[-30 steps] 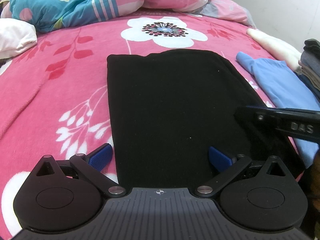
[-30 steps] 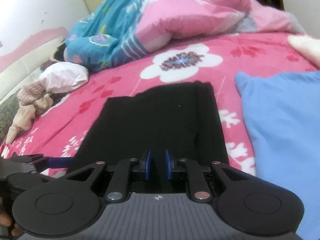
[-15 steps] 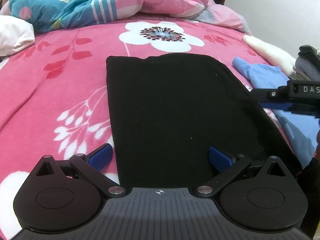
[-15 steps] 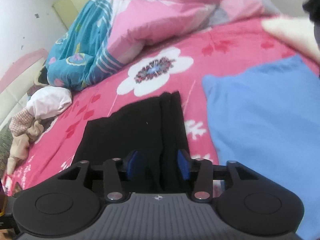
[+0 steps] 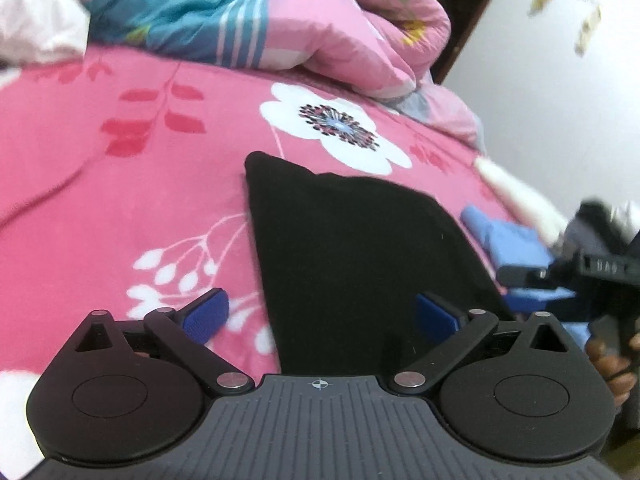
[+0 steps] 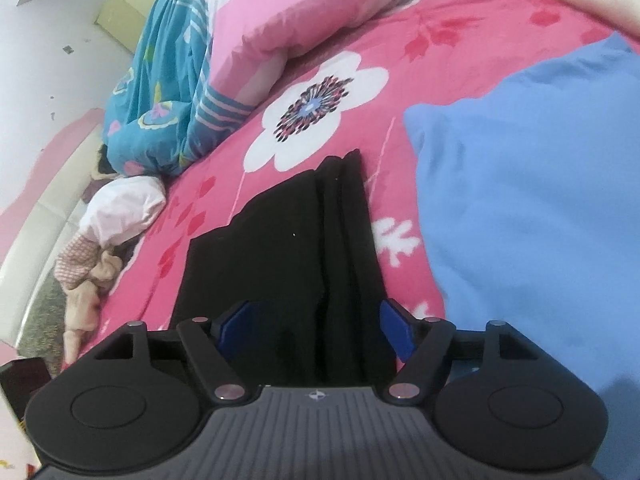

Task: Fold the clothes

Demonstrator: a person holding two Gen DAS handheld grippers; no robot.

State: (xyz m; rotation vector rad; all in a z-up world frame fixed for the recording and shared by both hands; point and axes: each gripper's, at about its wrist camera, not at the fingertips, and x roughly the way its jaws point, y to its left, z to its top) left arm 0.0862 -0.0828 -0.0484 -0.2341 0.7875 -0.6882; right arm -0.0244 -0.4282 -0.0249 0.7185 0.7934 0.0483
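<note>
Soft, even indoor light with weak shadows; both fisheye views bend strongly toward dark corners, and motion blur smears the bedding and far edges

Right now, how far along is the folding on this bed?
Done: the black garment lies folded flat on the pink sheet. In hand: nothing; the right gripper has just been opening, and the left gripper is open. Left: the blue garment beside it, apparently unfolded.

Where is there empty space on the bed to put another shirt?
Bare bedsheet lies left of the black garment, up to the quilt. The right side is crowded: blue garment and a clothes pile.
</note>
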